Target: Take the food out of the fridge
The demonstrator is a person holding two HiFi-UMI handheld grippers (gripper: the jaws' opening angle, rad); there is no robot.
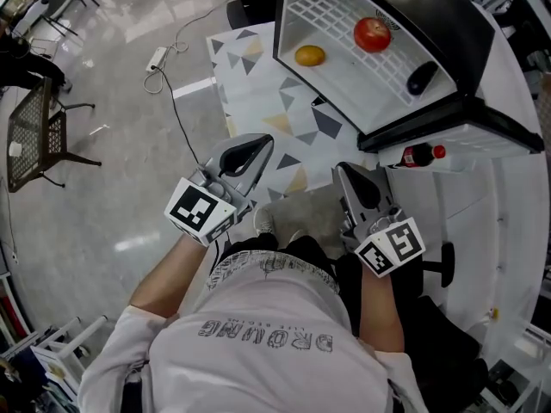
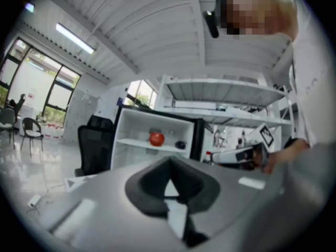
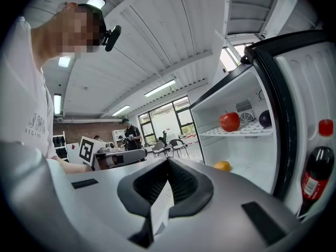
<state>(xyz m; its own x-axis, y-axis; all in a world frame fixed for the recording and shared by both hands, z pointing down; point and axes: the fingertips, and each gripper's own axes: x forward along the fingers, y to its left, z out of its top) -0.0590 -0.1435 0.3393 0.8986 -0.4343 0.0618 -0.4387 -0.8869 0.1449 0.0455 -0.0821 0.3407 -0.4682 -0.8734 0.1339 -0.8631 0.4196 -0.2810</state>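
Observation:
The small fridge (image 1: 291, 33) stands open ahead of me, white inside. A red apple (image 1: 372, 33) and a dark round fruit (image 1: 422, 77) lie on its wire shelf, an orange (image 1: 310, 55) on the floor below. In the right gripper view the apple (image 3: 229, 121), dark fruit (image 3: 265, 118) and orange (image 3: 222, 166) show at right. The left gripper view has the apple (image 2: 156, 138) far off. My left gripper (image 1: 258, 144) and right gripper (image 1: 344, 172) are held level, short of the fridge, both shut and empty.
A cola bottle (image 1: 417, 155) stands in the fridge door (image 1: 482, 119). A patterned mat (image 1: 258, 101) lies under the fridge. A power strip with its cable (image 1: 157, 57) and a mesh chair (image 1: 34, 136) are at left. A black chair (image 2: 94, 146) stands beside the fridge.

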